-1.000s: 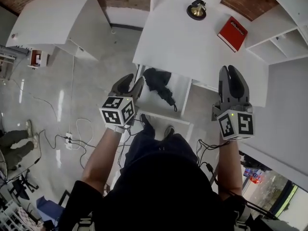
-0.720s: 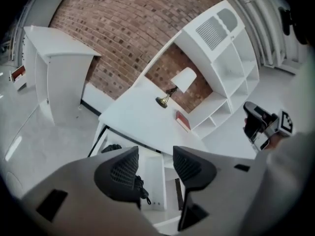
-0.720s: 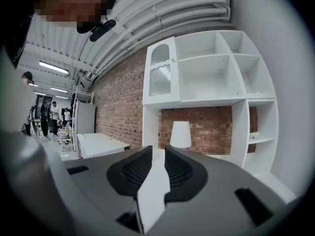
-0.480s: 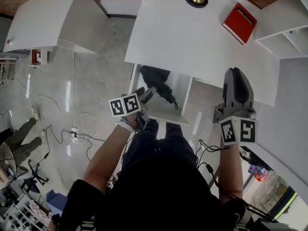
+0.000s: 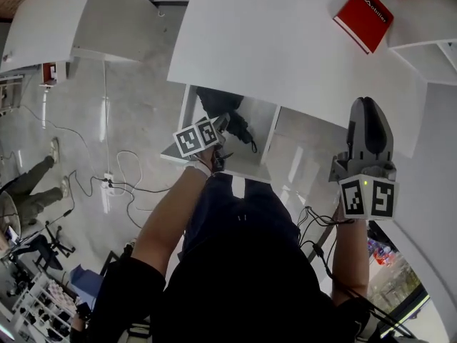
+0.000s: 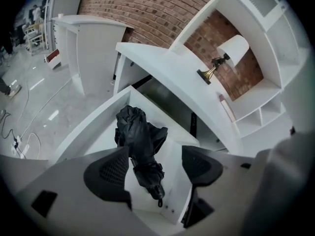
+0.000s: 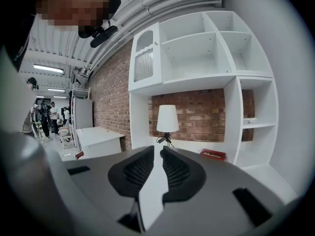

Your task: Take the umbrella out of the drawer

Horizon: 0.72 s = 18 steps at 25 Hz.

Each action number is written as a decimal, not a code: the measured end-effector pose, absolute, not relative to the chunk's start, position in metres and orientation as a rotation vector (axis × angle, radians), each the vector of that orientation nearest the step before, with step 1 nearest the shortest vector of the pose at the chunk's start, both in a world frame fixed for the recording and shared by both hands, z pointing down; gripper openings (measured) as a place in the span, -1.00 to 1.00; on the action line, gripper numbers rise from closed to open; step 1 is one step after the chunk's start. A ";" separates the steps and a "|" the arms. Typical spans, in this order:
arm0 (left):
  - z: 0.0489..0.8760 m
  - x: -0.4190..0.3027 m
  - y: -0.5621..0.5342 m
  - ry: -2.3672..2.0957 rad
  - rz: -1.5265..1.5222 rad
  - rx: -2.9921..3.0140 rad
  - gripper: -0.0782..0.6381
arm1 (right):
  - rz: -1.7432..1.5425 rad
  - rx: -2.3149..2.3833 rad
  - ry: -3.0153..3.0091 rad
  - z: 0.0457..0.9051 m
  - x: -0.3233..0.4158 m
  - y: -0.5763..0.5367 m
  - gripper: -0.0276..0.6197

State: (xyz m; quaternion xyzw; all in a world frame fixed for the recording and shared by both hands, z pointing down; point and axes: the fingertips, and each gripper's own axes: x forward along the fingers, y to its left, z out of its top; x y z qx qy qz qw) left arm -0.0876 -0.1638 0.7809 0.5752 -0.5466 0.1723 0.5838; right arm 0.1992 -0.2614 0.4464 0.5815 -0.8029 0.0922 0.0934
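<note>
A black folded umbrella (image 5: pixel 223 109) (image 6: pixel 141 144) lies in the open white drawer (image 5: pixel 187 109) (image 6: pixel 96 124) under the desk (image 5: pixel 285 48). My left gripper (image 5: pixel 223 128) (image 6: pixel 156 157) hangs just above it, pointing steeply down. Its jaws have just been opening and stand wide apart, one on each side of the umbrella's handle end, without touching it. My right gripper (image 5: pixel 368 106) (image 7: pixel 158 150) is held out level over the desk's right front edge. Its jaws have just been closing, with only a slit left between them and nothing in it.
A red book (image 5: pixel 364 18) (image 7: pixel 213 154) and a lamp (image 7: pixel 167 119) (image 6: pixel 230 50) stand on the desk, with white shelves (image 7: pixel 197 53) behind. Cables (image 5: pixel 114 184) trail over the floor at the left, near another white desk (image 5: pixel 50 20). A person's legs (image 5: pixel 32 184) show at the far left.
My left gripper has dropped toward the drawer, rolled, and opened its jaws over the umbrella. My right gripper has shifted right and a little lower, and its jaws have narrowed.
</note>
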 end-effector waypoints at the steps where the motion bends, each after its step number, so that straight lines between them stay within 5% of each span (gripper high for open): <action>1: 0.788 -0.085 -0.165 -1.292 0.399 1.325 0.09 | 0.273 1.723 -2.374 0.449 0.205 -0.262 -0.75; 18: 0.898 -0.069 -0.170 -1.357 0.517 1.039 0.13 | 0.342 1.687 -2.270 0.495 0.258 -0.260 -0.75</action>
